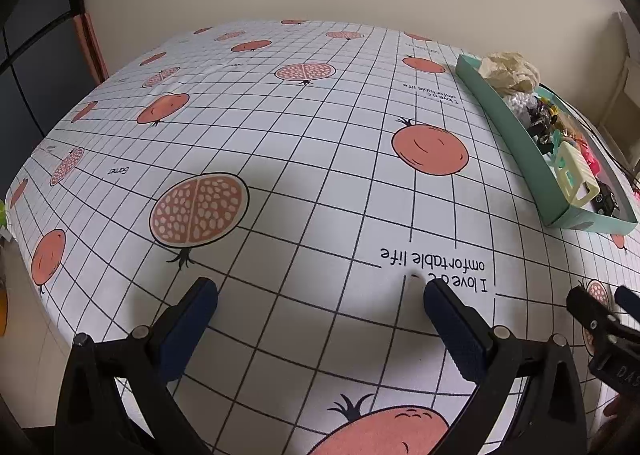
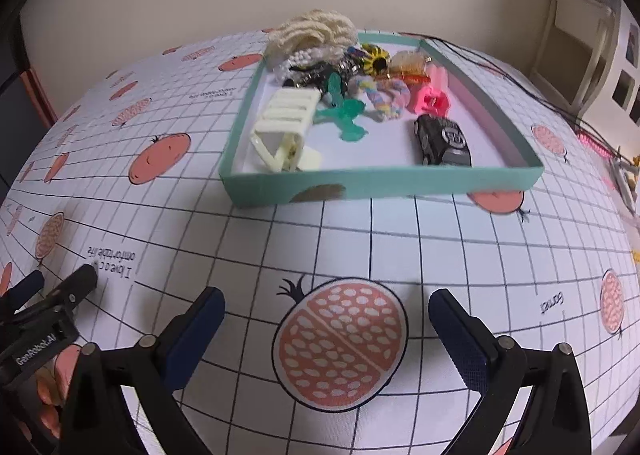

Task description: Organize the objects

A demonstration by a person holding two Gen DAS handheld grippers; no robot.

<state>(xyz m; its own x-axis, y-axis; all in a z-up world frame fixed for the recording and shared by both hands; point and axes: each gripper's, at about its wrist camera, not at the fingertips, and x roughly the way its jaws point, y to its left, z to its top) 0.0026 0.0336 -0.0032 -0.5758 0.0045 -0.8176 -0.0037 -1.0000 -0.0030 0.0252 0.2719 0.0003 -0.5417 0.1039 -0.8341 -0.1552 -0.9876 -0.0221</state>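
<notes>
Over the tabletop (image 2: 400,239), with its white cloth of black grid lines and pomegranate prints, both grippers hang with nothing between their fingers. Beyond the right gripper (image 2: 326,307) sits a shallow teal box (image 2: 380,181), its near wall facing the camera. Inside the box, a cream hair claw (image 2: 284,127) lies against the left wall, a green clip (image 2: 346,117) just beside it, a pastel braided scrunchie (image 2: 380,93) and a pink clip (image 2: 430,101) further in, and a black toy car (image 2: 442,141) near the front right corner. A cream knitted piece (image 2: 314,31) is heaped at the far left corner of the box. The right gripper's fingers (image 2: 200,329) stand wide apart, empty. The left gripper (image 1: 320,295), well to the left of the box (image 1: 516,135), also has its fingers (image 1: 192,319) spread wide over bare cloth.
</notes>
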